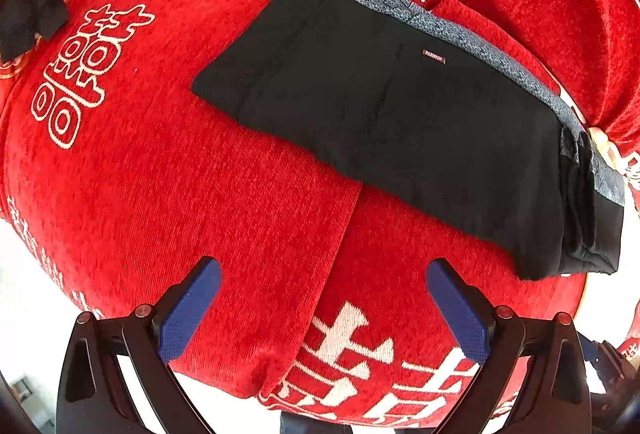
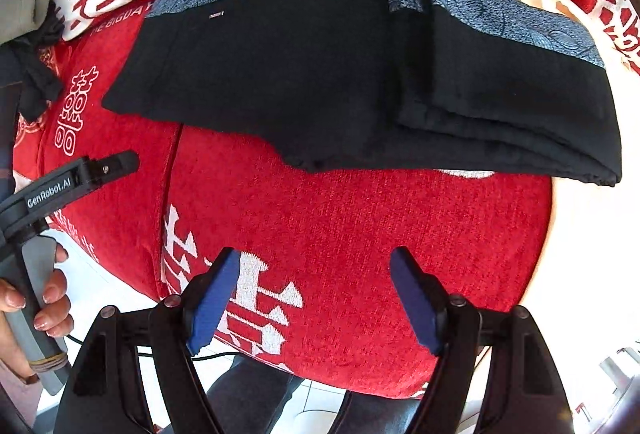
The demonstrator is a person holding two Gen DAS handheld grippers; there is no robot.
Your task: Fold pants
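Note:
Black pants (image 1: 400, 122) with a blue-grey patterned band along the far edge lie folded flat on a red cushion (image 1: 180, 194). In the right wrist view the pants (image 2: 320, 82) show a folded-over layer at their right end. My left gripper (image 1: 324, 298) is open and empty, held above the red cover in front of the pants. My right gripper (image 2: 316, 286) is open and empty too, near the cushion's front edge, apart from the pants. The left gripper's body (image 2: 68, 186) shows at the left of the right wrist view, held by a hand.
The red cover (image 2: 360, 234) has white printed characters and a seam running front to back. A dark cloth (image 1: 28, 10) lies at the far left. A grey cloth (image 2: 24, 10) lies at the back left. White floor (image 2: 592, 254) shows beyond the cushion's edge.

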